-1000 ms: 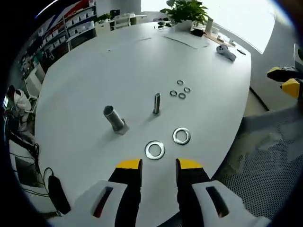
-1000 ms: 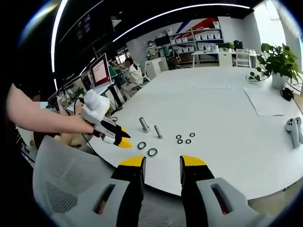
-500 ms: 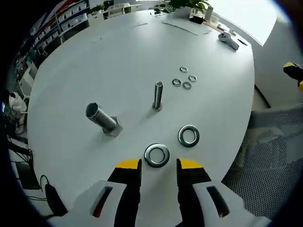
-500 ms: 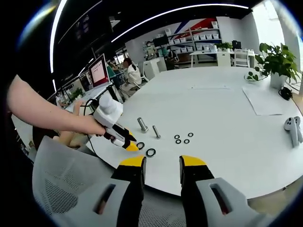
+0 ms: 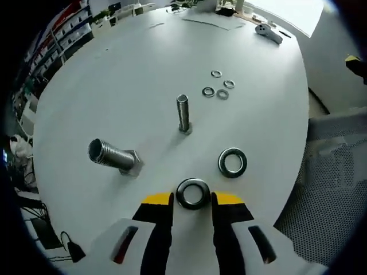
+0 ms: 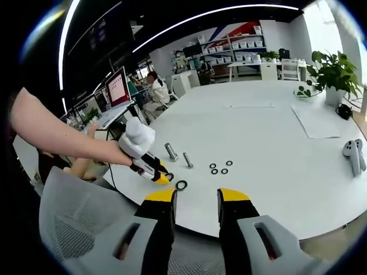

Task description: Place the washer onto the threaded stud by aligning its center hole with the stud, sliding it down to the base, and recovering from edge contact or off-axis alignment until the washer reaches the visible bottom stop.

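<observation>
Here the left gripper (image 5: 192, 199) is open, jaws either side of a washer (image 5: 192, 193) lying on the table (image 5: 132, 63), gripping nothing. The stud (image 5: 183, 113) stands at 12 o'clock from it. The right gripper (image 6: 196, 196) is open and empty.

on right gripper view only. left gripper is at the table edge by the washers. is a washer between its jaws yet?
Observer: The left gripper is open, and the near large washer lies flat on the table right at its yellow tips, not clamped.
Operator: second large washer, where?
Observer: The second large washer lies flat beside it, apart from it and clear of the jaws.
Operator: anything on the studs already?
Observer: No. The thin threaded stud stands upright and bare. The thick bolt also carries no washer.
</observation>
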Action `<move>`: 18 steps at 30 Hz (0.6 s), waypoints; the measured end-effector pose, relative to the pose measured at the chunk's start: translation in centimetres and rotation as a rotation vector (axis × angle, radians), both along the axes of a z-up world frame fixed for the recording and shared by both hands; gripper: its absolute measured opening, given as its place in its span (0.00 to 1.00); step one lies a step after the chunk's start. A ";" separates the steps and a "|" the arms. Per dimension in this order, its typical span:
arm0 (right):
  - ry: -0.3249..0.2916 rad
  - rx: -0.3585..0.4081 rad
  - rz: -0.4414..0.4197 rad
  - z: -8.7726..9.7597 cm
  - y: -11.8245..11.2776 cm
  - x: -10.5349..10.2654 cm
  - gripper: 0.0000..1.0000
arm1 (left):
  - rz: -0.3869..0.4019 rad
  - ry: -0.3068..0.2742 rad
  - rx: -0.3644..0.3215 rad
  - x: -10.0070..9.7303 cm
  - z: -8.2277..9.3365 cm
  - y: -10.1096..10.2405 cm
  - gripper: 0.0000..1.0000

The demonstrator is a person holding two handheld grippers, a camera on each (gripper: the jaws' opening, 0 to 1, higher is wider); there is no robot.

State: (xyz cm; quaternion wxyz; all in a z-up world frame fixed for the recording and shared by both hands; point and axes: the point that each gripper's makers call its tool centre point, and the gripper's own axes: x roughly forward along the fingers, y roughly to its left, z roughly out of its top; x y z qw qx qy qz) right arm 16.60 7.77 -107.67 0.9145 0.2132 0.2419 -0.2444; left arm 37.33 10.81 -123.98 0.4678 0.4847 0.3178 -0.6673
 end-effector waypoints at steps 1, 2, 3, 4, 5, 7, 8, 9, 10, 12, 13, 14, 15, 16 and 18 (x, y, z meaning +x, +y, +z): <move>0.000 0.001 -0.001 0.0 0.0 0.0 0.31 | 0.007 0.018 -0.003 -0.5 -0.1 -0.1 0.23; 0.001 0.000 -0.003 0.0 0.0 0.0 0.31 | 0.018 0.019 0.003 -0.6 -0.1 -0.3 0.23; 0.001 0.000 -0.004 0.0 0.0 -0.1 0.31 | 0.019 0.017 0.005 -0.4 -0.1 -0.1 0.23; 0.000 0.001 -0.005 0.0 0.0 -0.1 0.31 | 0.019 0.016 0.008 -0.4 0.0 -0.1 0.23; 0.001 0.002 -0.005 0.0 0.0 -0.1 0.31 | 0.011 0.015 0.010 -0.5 0.1 0.0 0.23; 0.002 0.001 -0.005 0.1 0.0 -0.1 0.31 | 0.008 0.016 0.013 -0.7 0.1 0.1 0.23; 0.002 0.001 -0.006 0.1 0.0 -0.1 0.31 | 0.010 0.016 0.014 -0.6 0.1 0.1 0.22; 0.001 0.001 -0.007 0.1 0.0 -0.1 0.31 | 0.010 0.015 0.014 -0.6 0.0 0.1 0.21; 0.000 0.002 -0.009 0.1 0.0 -0.1 0.31 | 0.015 0.020 0.018 -0.6 0.0 0.2 0.21; -0.001 0.002 -0.010 0.1 0.0 -0.1 0.31 | 0.014 0.021 0.019 -0.4 0.0 0.2 0.21; -0.001 0.002 -0.010 0.1 0.0 -0.1 0.31 | 0.016 0.020 0.019 -0.4 0.0 0.3 0.21; -0.001 0.002 -0.010 0.1 0.0 -0.1 0.31 | 0.017 0.020 0.019 -0.4 0.0 0.3 0.21; -0.001 0.002 -0.010 0.1 0.0 -0.1 0.31 | 0.019 0.020 0.019 -0.4 -0.1 0.3 0.21; -0.002 0.003 -0.010 0.1 0.0 -0.1 0.31 | 0.019 0.020 0.017 -0.3 -0.1 0.3 0.21; -0.002 0.003 -0.010 0.1 0.0 -0.1 0.31 | 0.017 0.017 0.027 -0.3 0.0 0.6 0.21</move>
